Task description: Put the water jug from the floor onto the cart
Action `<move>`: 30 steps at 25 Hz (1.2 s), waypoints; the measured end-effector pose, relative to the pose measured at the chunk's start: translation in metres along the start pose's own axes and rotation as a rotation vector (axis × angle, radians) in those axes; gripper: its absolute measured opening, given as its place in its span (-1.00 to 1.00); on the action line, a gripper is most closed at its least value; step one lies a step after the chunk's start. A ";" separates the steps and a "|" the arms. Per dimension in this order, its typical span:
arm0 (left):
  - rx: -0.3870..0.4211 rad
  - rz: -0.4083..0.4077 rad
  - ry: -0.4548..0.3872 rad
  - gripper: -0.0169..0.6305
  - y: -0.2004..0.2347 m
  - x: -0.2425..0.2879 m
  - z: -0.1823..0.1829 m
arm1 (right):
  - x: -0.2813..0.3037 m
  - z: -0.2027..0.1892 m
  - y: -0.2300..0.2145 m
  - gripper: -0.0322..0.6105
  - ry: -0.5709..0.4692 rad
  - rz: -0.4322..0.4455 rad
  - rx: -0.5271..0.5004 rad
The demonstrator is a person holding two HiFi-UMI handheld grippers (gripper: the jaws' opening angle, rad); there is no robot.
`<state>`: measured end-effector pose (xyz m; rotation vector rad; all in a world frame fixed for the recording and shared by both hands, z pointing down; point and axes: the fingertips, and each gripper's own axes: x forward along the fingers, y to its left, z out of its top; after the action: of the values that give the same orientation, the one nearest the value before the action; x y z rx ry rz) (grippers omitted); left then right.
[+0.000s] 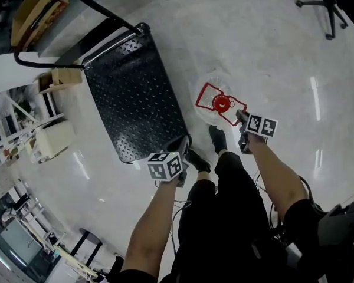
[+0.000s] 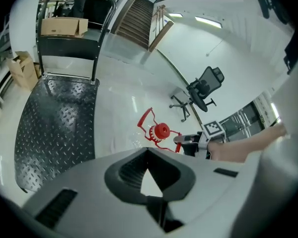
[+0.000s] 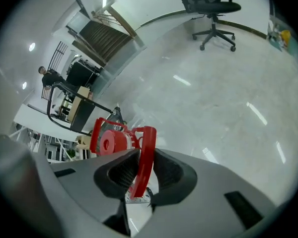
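Observation:
The clear water jug stands on the floor just right of the black cart, with a red cap and a red wire handle. My right gripper is at that handle. In the right gripper view the red handle bar stands upright between the pads, which press on it from both sides, and the cap lies just beyond. My left gripper hovers by the cart's near right corner, shut with nothing in it. From there the jug's cap lies ahead on the floor and the cart deck to the left.
An office chair stands far right. Cardboard boxes sit behind the cart's push handle, and shelving lines the left. The person's shoes stand on the floor between cart and jug. Stairs rise in the background.

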<state>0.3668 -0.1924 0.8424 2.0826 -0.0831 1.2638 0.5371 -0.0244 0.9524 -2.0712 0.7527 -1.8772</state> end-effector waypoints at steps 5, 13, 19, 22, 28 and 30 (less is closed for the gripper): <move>-0.117 0.015 -0.081 -0.96 0.005 -0.023 0.004 | -0.006 0.013 0.010 -0.65 -0.013 0.026 0.066; -0.152 0.035 -0.273 -0.96 0.010 -0.091 0.027 | -0.015 0.017 0.048 -0.65 0.011 0.036 0.016; -0.165 0.087 -0.415 -0.96 0.027 -0.158 0.033 | -0.042 0.025 0.110 -0.64 0.006 0.118 -0.091; -0.161 0.130 -0.484 -0.96 0.033 -0.201 0.030 | -0.069 0.029 0.142 -0.64 0.001 0.155 -0.125; -0.165 0.193 -0.637 -0.96 0.040 -0.291 0.020 | -0.122 0.022 0.226 -0.63 0.003 0.259 -0.237; -0.142 0.208 -0.692 -0.96 0.038 -0.319 0.018 | -0.135 0.014 0.257 -0.63 0.016 0.295 -0.283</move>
<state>0.1983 -0.3222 0.6016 2.3311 -0.6891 0.5669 0.4922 -0.1706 0.7051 -1.9646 1.3146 -1.7065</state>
